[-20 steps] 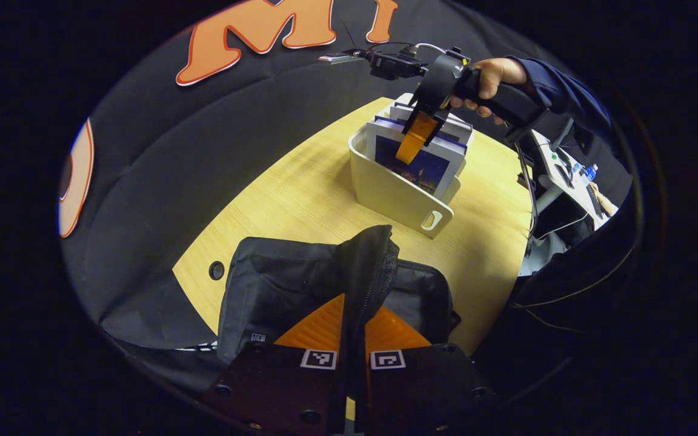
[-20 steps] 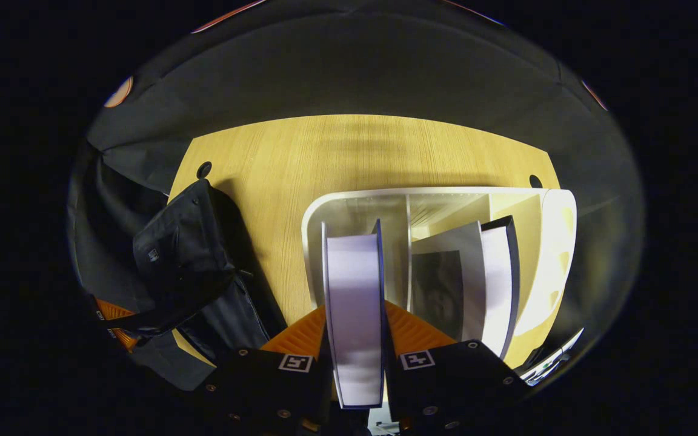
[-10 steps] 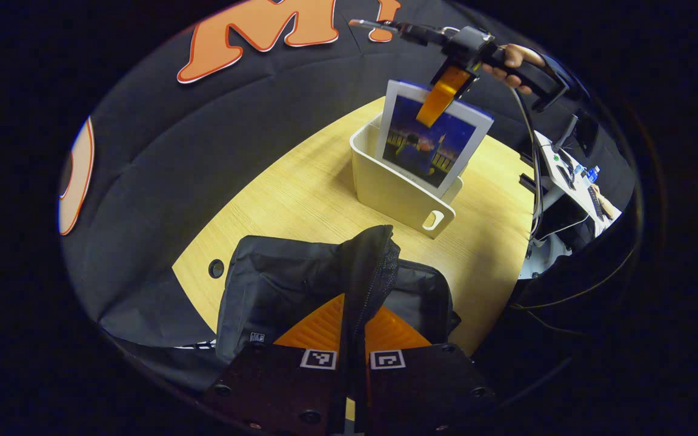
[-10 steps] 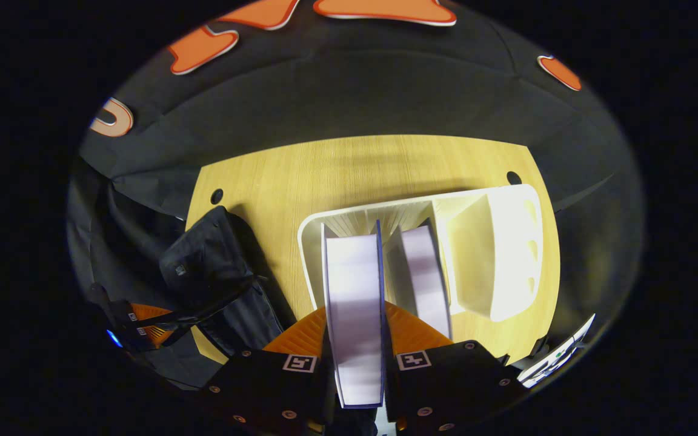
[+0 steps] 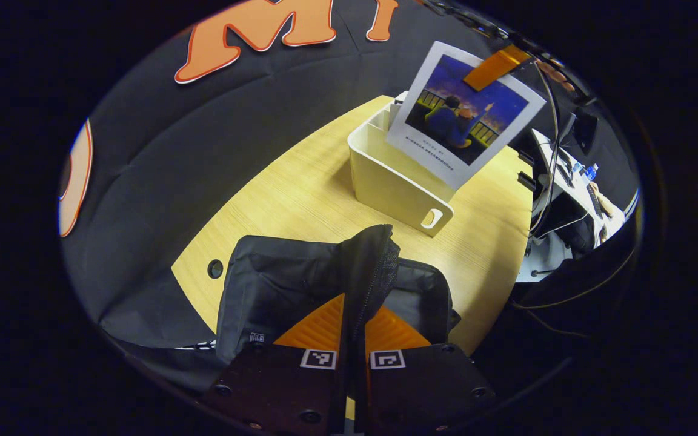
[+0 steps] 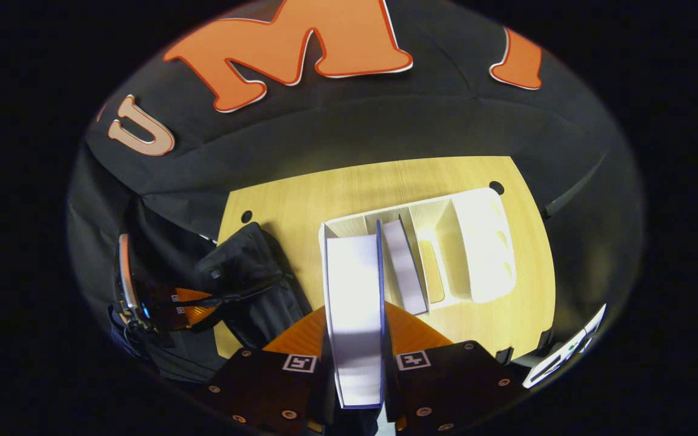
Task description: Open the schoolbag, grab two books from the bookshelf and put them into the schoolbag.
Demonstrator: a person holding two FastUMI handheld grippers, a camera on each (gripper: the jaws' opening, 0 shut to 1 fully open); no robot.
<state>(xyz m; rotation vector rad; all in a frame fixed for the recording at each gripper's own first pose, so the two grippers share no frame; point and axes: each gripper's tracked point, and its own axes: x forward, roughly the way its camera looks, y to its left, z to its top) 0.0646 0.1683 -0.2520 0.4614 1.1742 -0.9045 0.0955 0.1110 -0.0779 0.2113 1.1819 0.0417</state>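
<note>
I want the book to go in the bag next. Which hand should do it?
The right gripper. Its jaws already clamp the book, lifted clear of the bookshelf. The left gripper is busy pinching the schoolbag flap, holding the bag open.

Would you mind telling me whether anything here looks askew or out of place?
Only the book stands out: the right gripper holds it by its top edge above the white book holder, and it hangs tilted rather than upright. The left gripper pinches the schoolbag flap; nothing looks spilled or damaged.
</note>
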